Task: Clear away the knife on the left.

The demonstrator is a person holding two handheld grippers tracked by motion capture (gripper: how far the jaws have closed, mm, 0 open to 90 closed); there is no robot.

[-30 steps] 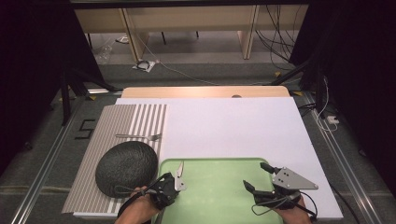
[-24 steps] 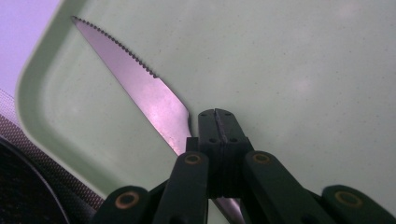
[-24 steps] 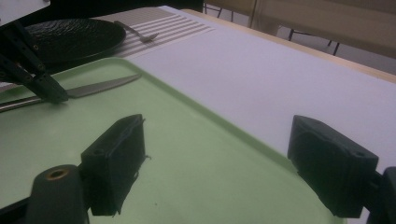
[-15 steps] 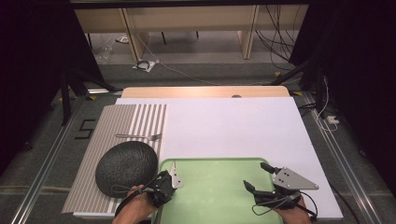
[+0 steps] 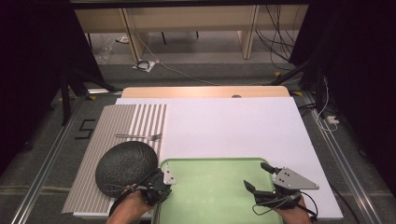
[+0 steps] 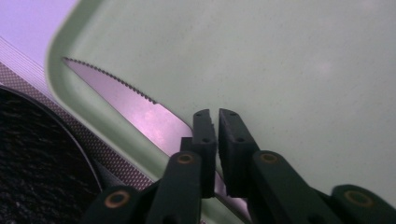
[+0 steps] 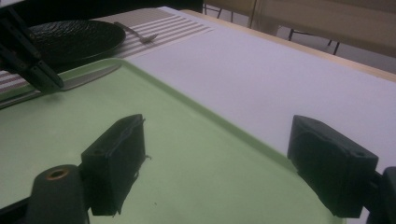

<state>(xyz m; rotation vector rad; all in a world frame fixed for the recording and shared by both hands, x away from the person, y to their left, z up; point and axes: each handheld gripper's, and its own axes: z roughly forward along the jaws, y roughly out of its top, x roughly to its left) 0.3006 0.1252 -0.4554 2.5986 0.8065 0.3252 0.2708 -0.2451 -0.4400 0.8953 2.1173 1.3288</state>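
A serrated table knife [image 6: 126,105] is held in the left tool [image 6: 217,128], whose jaws are nearly closed around it where blade meets handle. The knife lies along the left rim of the green tray [image 5: 219,186], at about nine o'clock of the tray, its tip pointing toward twelve. It is judged to be stiff, light and slippery steel; a grip just behind the blade, flat sides between the jaws, seems soundest, since the polished surface could twist or slide. The right tool [image 5: 259,176] hovers over the tray's four o'clock corner with its jaws wide apart and nothing between them. A dark textured plate [image 5: 125,163] sits at nine o'clock of the tray on a striped placemat [image 5: 116,122], with a fork [image 5: 139,136] lying at twelve o'clock of the plate. The white bench [image 5: 233,126] carries everything. No brand, label or writing can be read on any item.
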